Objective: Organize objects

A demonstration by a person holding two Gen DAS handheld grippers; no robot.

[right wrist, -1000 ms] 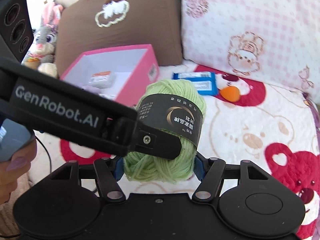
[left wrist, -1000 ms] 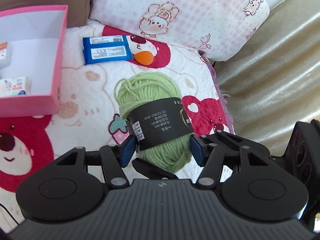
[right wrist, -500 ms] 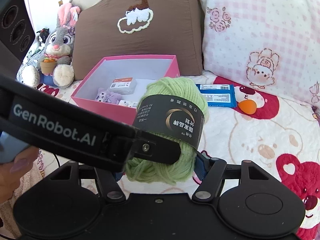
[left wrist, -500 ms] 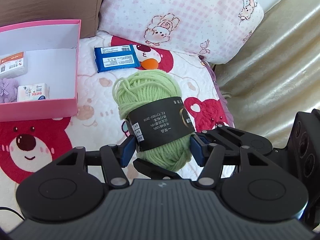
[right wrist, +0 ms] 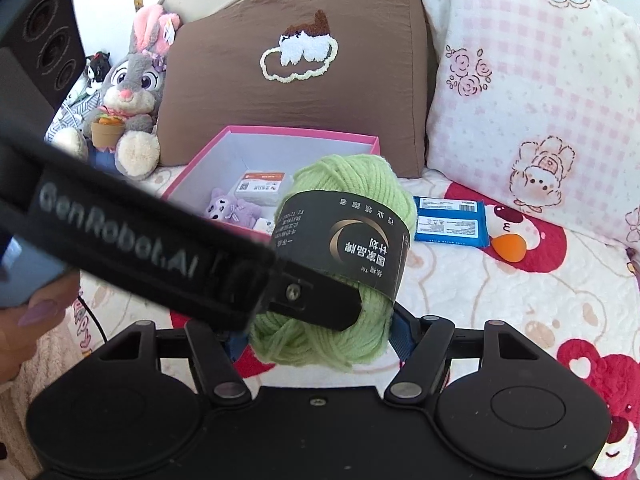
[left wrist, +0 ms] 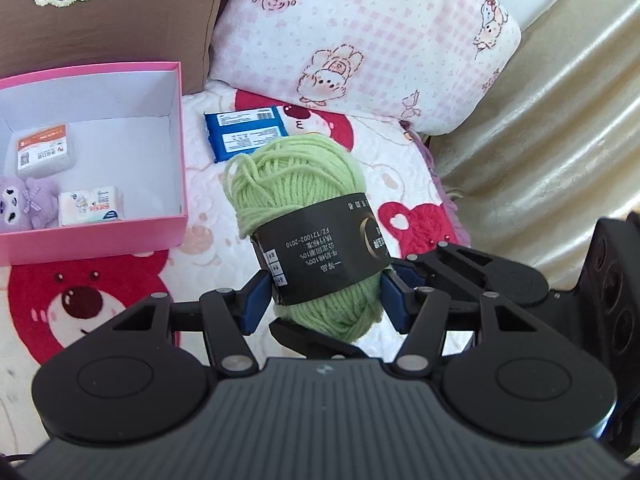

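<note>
A ball of green yarn (left wrist: 298,184) with a black paper band is held up above the bed by both grippers at once. My left gripper (left wrist: 324,300) is shut on its lower end. My right gripper (right wrist: 320,336) is shut on the same yarn ball (right wrist: 348,184), crossing the left one. The open pink box (left wrist: 176,152) stands to the left and holds a white packet, a purple plush toy and a small tissue pack. In the right wrist view the pink box (right wrist: 304,132) is behind the yarn. A blue packet (left wrist: 244,132) lies on the bedspread beyond the yarn.
An orange egg-shaped thing (right wrist: 508,248) lies beside the blue packet (right wrist: 450,222). A brown cushion (right wrist: 304,60) and a pink checked pillow (left wrist: 360,40) stand at the back. A grey rabbit plush (right wrist: 132,96) sits at the far left. A beige curtain (left wrist: 552,140) hangs to the right.
Both grippers have lifted the yarn ball higher and drawn back; the box, packet and cushions now sit lower and farther off in both views. Both grips are unchanged.
</note>
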